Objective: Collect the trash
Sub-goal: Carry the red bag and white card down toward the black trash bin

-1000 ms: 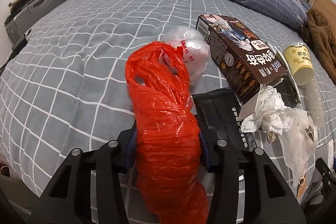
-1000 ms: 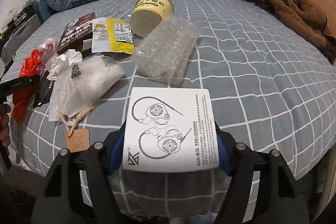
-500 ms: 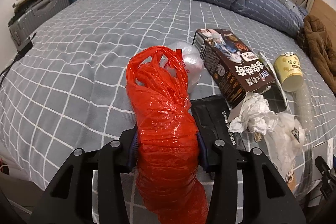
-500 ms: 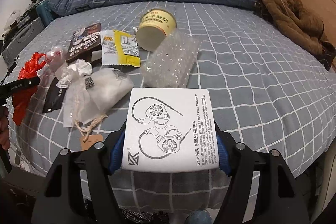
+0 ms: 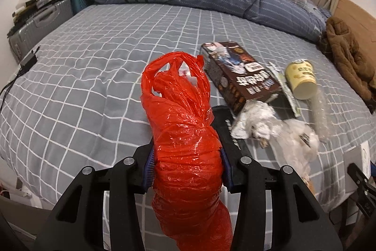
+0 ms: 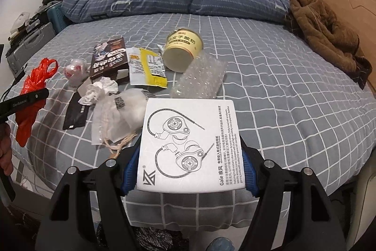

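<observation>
Left tool [image 5: 188, 171] pinches a crinkled red plastic bag [image 5: 185, 133] above the bed's [image 5: 94, 67] near edge; right tool [image 6: 190, 166] clamps a flat white earphone box [image 6: 190, 145]. Remaining litter lies beyond, between them.

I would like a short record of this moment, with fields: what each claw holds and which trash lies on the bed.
left claw: shut on red plastic bag
right claw: shut on white earphone box
trash on bed: brown carton, yellow cup, bubble wrap, yellow wrapper, crumpled tissue
</observation>
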The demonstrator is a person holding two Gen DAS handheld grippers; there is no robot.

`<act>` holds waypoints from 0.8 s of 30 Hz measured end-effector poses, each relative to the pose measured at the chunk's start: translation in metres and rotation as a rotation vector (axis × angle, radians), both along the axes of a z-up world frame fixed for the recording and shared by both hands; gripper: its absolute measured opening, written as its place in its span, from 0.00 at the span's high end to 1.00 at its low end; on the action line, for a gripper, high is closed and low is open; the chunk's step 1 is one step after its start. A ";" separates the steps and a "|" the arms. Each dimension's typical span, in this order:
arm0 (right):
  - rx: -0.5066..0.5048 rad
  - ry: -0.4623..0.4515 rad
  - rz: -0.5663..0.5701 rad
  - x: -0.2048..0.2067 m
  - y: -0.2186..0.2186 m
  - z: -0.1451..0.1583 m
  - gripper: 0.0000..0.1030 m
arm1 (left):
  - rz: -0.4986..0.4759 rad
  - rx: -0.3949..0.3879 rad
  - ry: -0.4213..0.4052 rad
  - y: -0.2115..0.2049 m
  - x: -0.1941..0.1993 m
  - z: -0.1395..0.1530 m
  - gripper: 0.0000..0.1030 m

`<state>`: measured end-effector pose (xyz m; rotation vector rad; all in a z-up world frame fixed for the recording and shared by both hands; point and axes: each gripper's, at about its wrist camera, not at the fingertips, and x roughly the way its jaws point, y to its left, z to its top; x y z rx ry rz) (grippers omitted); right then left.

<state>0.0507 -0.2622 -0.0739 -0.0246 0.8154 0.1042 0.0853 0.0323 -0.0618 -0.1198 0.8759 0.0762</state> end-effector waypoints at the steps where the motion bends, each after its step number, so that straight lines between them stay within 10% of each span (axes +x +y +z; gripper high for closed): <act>1: -0.001 -0.001 0.003 0.000 0.001 0.001 0.35 | -0.007 0.004 -0.004 -0.002 -0.003 0.001 0.58; 24: 0.021 -0.037 0.028 -0.045 0.016 0.018 0.35 | -0.015 -0.012 -0.039 -0.004 -0.072 0.018 0.57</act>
